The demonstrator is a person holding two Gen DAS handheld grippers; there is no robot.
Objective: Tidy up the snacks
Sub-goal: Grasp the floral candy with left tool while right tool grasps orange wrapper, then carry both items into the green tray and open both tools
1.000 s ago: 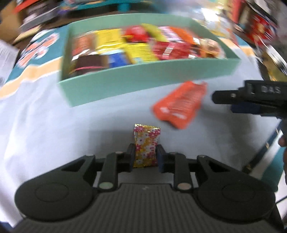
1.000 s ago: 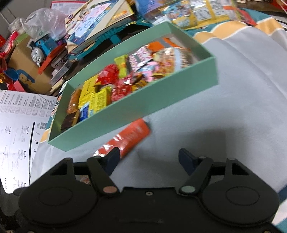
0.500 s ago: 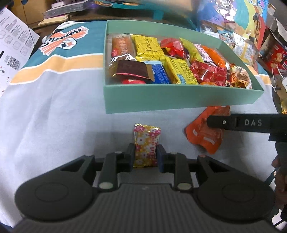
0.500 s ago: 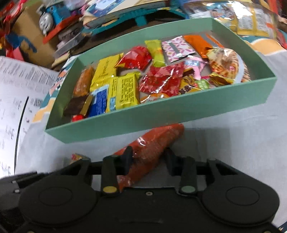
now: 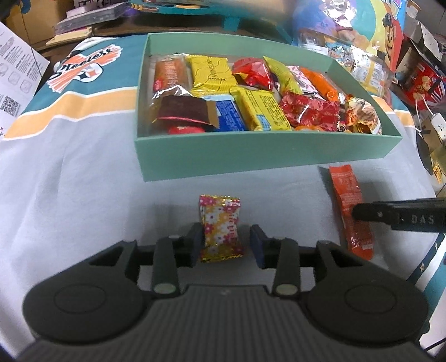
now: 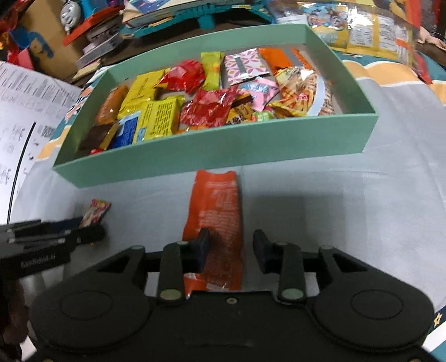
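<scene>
A floral candy packet (image 5: 220, 227) lies on the pale cloth in front of the teal box (image 5: 264, 157), between the fingers of my left gripper (image 5: 226, 245). Its jaws are opening, with a gap showing at the right pad. An orange snack packet (image 6: 216, 211) lies lengthwise toward the box (image 6: 211, 150), under my right gripper (image 6: 231, 247). Those jaws are opening too: the left finger overlaps the packet and the right finger stands clear of it. The box holds several wrapped snacks. The orange packet (image 5: 348, 203) also shows to the right in the left wrist view.
A printed paper sheet (image 6: 19, 117) lies at the left. A toy train (image 6: 69, 14), books and boxes crowd the back. Snack bags (image 5: 362, 69) and a red box (image 5: 421, 83) sit at the right. The cloth (image 5: 69, 195) has a teal and orange band.
The left jaws, shut on the floral packet before, have parted from it. The right jaws closed in around the orange packet and then widened slightly; the packet now points straight at the box.
</scene>
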